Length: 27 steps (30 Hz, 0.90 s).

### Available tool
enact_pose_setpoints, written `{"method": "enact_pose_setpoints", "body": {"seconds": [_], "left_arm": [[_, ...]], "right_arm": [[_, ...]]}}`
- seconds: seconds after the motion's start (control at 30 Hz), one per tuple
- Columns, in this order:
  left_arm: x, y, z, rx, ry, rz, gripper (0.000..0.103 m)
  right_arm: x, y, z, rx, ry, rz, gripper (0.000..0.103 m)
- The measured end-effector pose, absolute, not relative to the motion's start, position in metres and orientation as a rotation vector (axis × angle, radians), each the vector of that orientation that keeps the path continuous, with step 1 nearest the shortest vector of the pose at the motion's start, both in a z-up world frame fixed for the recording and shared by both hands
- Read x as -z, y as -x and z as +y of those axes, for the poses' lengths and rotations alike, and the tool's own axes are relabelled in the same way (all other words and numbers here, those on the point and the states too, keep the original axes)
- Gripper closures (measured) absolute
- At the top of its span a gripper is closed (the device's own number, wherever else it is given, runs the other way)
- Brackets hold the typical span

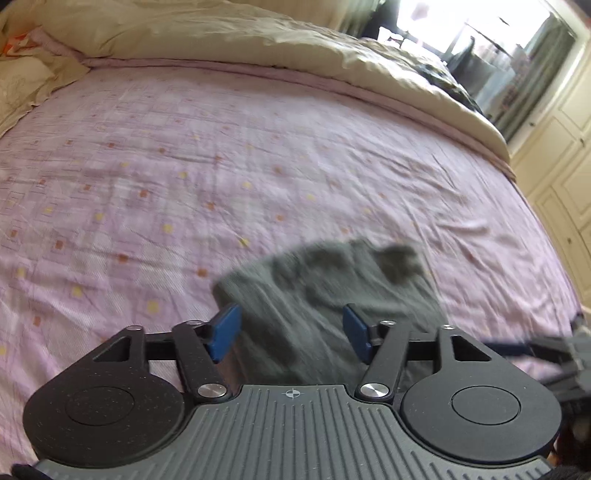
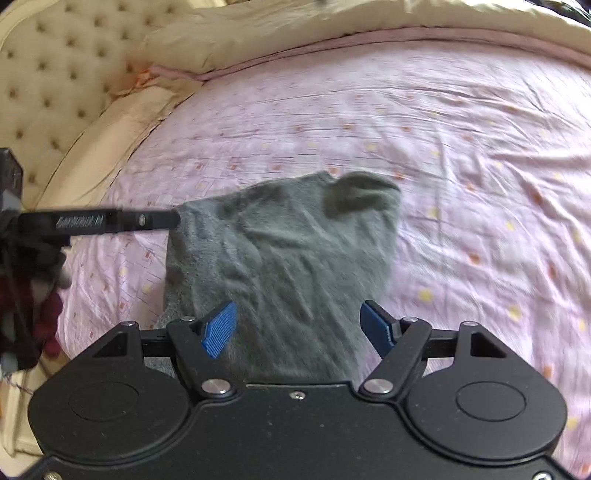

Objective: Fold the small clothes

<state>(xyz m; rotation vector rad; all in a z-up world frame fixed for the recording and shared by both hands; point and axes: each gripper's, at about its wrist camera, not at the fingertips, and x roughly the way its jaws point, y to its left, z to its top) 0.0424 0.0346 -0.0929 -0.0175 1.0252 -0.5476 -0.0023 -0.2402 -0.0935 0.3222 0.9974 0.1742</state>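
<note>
A small grey garment (image 2: 284, 254) lies on the bed's pink sheet (image 2: 461, 155), roughly flat but rumpled, with one far corner curled over into a dark lump (image 2: 354, 197); the cream duvet (image 1: 221, 33) is pushed back along the far side, well apart from it.

Both claws hang over the near edge of the cloth. The left claw (image 1: 291, 334) has its blue pads spread apart with grey fabric showing between them, and nothing is pinched; in the right wrist view it comes in from the left, its dark tip just at the garment's left corner. The right claw (image 2: 301, 328) is likewise spread wide above the near hem, holding nothing. Both views are smeared by motion, so whether either pad touches the cloth cannot be told.

The step in hand looks like the start of a fold: the garment is laid out and the claws are lining up on it, with no fold yet made.

The next move calls for each claw to settle on a near corner and close on the edge there, then lift together and carry that edge over toward the far side; the curled corner probably needs smoothing first, or it will be trapped as a bulge; thin knit may slip or bunch if only one layer is caught.
</note>
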Motion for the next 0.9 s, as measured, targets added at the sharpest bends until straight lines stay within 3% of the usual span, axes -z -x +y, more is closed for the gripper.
{"method": "enact_pose_setpoints", "body": {"seconds": [0.17, 0.37, 0.73, 0.8, 0.9], "left_arm": [[0.120, -0.021, 0.024, 0.573, -0.033, 1.087, 0.041], [0.144, -0.053, 0.023, 0.508, -0.053, 1.132, 0.039], [0.134, -0.107, 0.040, 0.333, -0.023, 1.088, 0.034], [0.122, -0.106, 0.050, 0.297, 0.024, 1.051, 0.027], [0.099, -0.094, 0.055, 0.296, 0.025, 0.995, 0.000]], "right_arm": [[0.115, -0.033, -0.225, -0.223, -0.239, 1.044, 0.026], [0.137, -0.075, -0.237, -0.152, -0.195, 1.086, 0.025], [0.136, -0.098, -0.300, 0.130, -0.355, 1.078, 0.016], [0.123, -0.084, -0.305, 0.140, -0.362, 1.032, 0.002], [0.101, -0.058, -0.304, 0.114, -0.355, 0.953, 0.000]]}}
